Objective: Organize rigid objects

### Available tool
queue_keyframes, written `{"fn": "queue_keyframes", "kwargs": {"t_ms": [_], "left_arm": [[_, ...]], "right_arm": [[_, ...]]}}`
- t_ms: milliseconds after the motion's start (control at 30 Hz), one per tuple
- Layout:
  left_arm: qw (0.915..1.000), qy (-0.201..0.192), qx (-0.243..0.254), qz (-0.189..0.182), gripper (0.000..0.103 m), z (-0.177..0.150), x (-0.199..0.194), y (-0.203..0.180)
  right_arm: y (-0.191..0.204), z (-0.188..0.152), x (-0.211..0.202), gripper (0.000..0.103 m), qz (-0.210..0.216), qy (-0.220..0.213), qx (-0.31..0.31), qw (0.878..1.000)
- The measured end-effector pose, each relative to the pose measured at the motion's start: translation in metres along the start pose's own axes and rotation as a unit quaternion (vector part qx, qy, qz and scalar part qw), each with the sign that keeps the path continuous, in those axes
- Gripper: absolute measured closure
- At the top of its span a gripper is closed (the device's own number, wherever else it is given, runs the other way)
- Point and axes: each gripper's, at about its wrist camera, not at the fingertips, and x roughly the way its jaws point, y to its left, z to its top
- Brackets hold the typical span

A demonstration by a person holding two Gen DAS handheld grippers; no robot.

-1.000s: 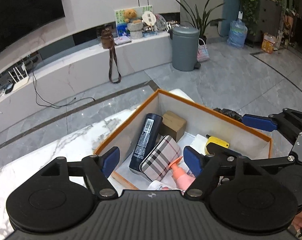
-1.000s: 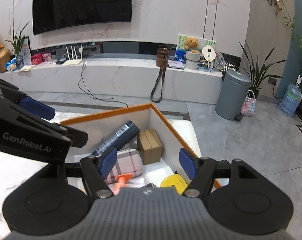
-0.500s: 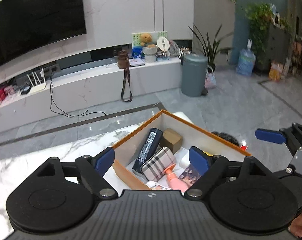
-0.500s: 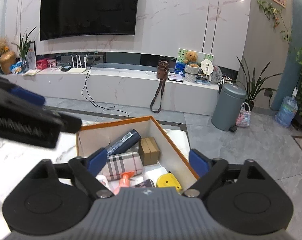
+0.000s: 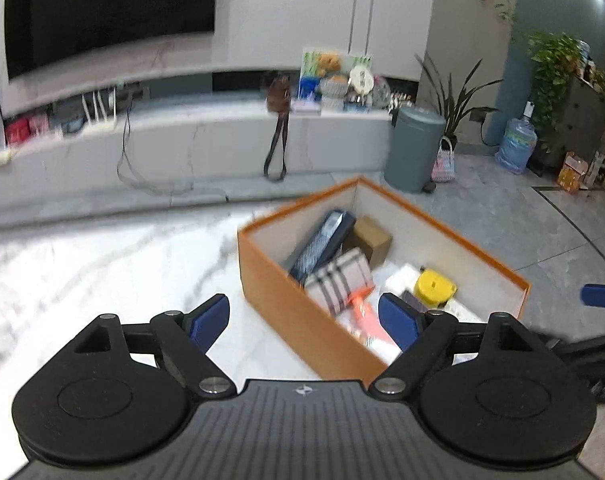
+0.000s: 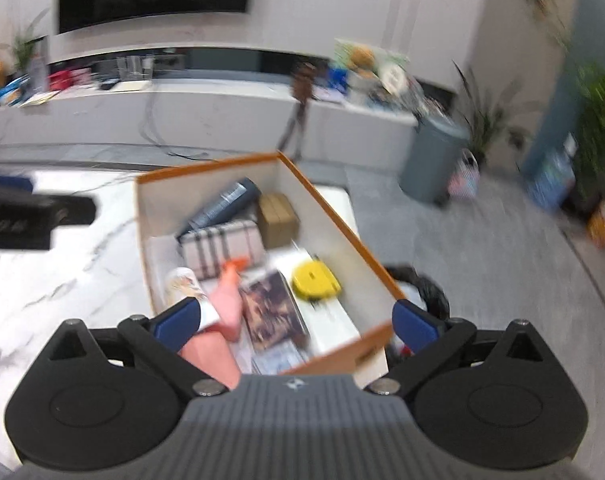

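Both views motion-blurred, right wrist view more so.

Orange-walled open cardboard box with white interior (image 5: 302,320) (image 6: 334,216) sits on the white marble-veined counter (image 5: 102,272) (image 6: 62,280), close to the counter's far corner.

Contents, all lying inside the box:
- dark navy cylindrical bottle with barcode label (image 5: 322,240) (image 6: 222,208), tilted against the far-left wall
- small brown cardboard carton (image 5: 372,236) (image 6: 278,218), in the far corner, just beside the bottle
- beige plaid pouch (image 5: 340,280) (image 6: 222,246), beside the bottle and touching it
- pink plastic bottle with orange cap (image 5: 362,308) (image 6: 226,300), lying nearer the cameras than the pouch
- yellow round-cornered tape-measure-like case (image 5: 436,286) (image 6: 316,280), near the right wall
- dark printed flat booklet or pack (image 6: 272,312), between pink bottle and yellow case; print too blurred to read

Left tool (image 5: 304,316): blue-padded fingers spread wide, nothing between them, hovering over the counter at the box's near-left wall.

Right tool (image 6: 298,320): fingers spread wide, empty, above the box's near end; its left finger (image 6: 178,322) overlaps the pink bottle in view, contact cannot be told.
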Motion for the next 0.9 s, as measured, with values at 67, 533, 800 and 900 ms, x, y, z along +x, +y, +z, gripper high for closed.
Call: {"fn": "queue_keyframes", "kwargs": {"t_ms": [67, 533, 800, 900], "left_arm": [[0.9995, 0.030, -0.002, 0.010, 0.004, -0.005, 0.011, 0.002], [0.9973, 0.073, -0.004, 0.009, 0.004, -0.009, 0.021, 0.004], [0.9971, 0.076, 0.003, 0.010, 0.004, -0.014, 0.019, -0.005], [0.9970, 0.076, 0.003, 0.008, 0.004, -0.015, 0.019, -0.006]], "right_arm": [[0.000, 0.000, 0.000, 0.003, -0.010, 0.007, 0.025, 1.000], [0.032, 0.005, 0.010, 0.003, -0.050, 0.014, 0.043, 0.998], [0.033, -0.003, 0.014, 0.003, -0.051, 0.031, 0.045, 0.997], [0.032, -0.004, 0.014, 0.003, -0.051, 0.032, 0.045, 0.997]]}}
